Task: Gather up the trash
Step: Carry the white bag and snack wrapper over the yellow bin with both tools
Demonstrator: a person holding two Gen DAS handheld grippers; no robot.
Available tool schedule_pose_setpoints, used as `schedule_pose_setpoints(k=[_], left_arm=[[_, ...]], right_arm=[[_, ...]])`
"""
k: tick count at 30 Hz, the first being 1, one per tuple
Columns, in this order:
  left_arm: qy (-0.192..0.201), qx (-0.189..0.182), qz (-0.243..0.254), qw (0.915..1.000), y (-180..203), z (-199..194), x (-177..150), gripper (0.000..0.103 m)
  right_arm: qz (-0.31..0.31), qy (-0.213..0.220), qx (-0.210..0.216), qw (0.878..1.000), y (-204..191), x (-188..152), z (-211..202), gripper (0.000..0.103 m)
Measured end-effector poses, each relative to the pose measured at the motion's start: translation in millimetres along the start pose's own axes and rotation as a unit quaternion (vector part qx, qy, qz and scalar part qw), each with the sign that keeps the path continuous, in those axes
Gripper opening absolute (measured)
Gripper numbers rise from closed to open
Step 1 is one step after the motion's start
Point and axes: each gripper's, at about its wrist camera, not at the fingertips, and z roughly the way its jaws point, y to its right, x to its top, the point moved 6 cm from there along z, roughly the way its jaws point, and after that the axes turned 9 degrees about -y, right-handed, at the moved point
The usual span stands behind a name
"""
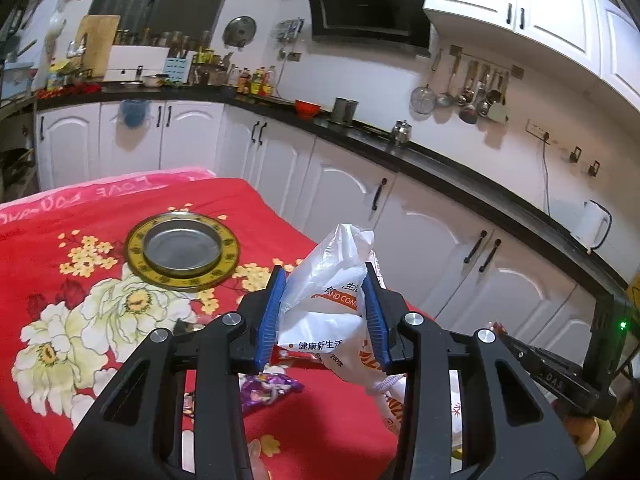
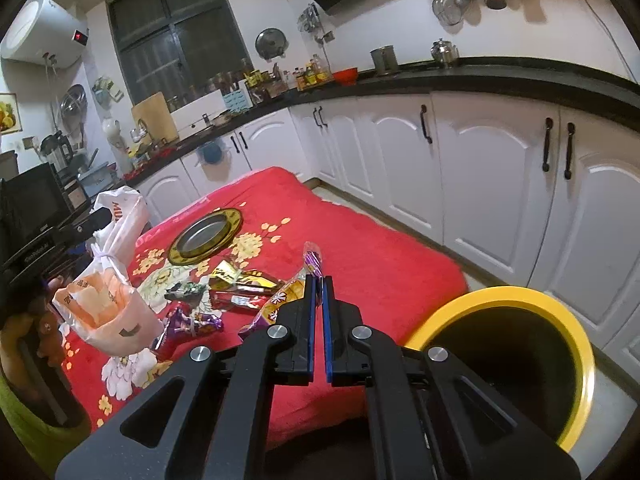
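Red blanket (image 1: 60,360) under my grippers, printed with cream-white blooms and small yellow flowers. Metal dish (image 1: 183,251): gold rim with dark marks, grey centre. Bag (image 1: 332,320) is translucent white with orange and black lettering. I see blue pads (image 1: 274,312) on black fingers. Wrappers: one purple (image 2: 192,322), one dark red and gold (image 2: 244,288). Bin (image 2: 520,360) has a yellow rim and black inside. Cabinets (image 2: 480,184) are white with black handles.

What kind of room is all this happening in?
A home kitchen, most likely: a range hood on the wall, ladles and strainers hanging on a rail, and white cabinets under a dark countertop.
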Motion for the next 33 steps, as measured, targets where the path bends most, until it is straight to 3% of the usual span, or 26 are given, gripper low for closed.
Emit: schedule_pose_setpoints(k=[17, 33], left_arm=[[-0.017, -0.031, 0.048, 0.9982, 69, 15, -17, 0.031], [-0.043, -0.061, 0.116, 0.9904, 147, 45, -38, 0.031]], right_arm=[[0.031, 0.030, -0.053, 0.998, 62, -14, -49, 0.004], [0.069, 0.047, -0.087, 0.993, 119, -29, -79, 0.004]])
